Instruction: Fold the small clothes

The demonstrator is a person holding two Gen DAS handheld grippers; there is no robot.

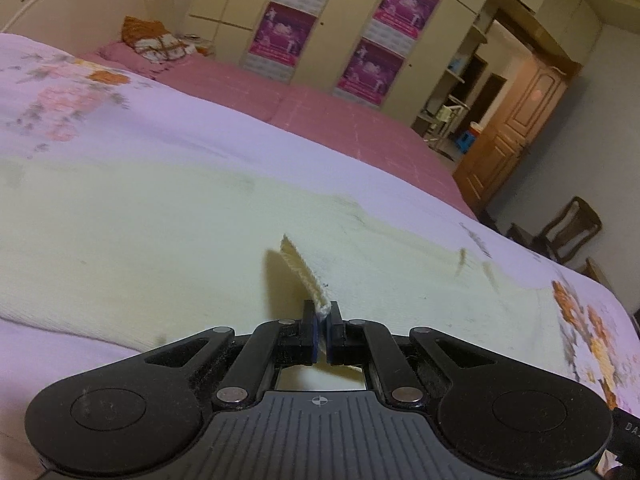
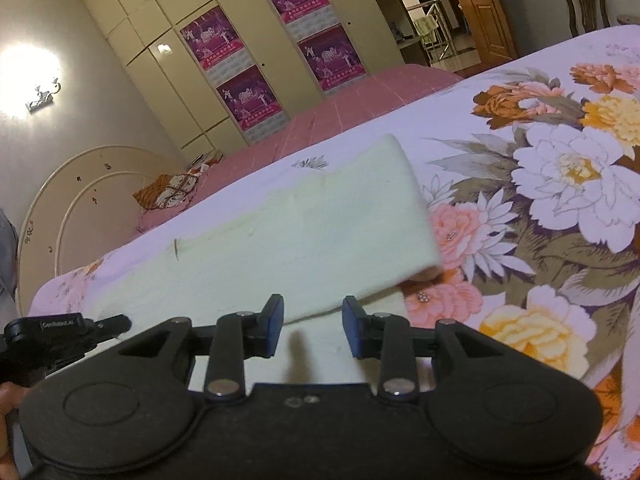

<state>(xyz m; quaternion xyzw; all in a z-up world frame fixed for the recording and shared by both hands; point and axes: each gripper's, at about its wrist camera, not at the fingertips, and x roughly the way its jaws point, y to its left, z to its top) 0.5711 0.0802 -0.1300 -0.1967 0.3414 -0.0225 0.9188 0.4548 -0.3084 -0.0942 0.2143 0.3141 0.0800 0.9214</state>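
Cream knit garment [image 1: 168,220], one only, spread across centre of left wrist frame on floral bedsheet [image 1: 580,320]; in right wrist view lying centre frame with one end already doubled over, folded flap sitting on lower layer. Fold judged partly made, more folds and squaring left. Left gripper [image 1: 323,322] pressed together, pinching ribbed hem edge, lower centre. Right gripper [image 2: 313,326] spread, nothing between pads, cloth edge just beyond. Two grippers; four purple posters [image 2: 212,42] upper frame; one patterned cushion [image 2: 172,192] at left
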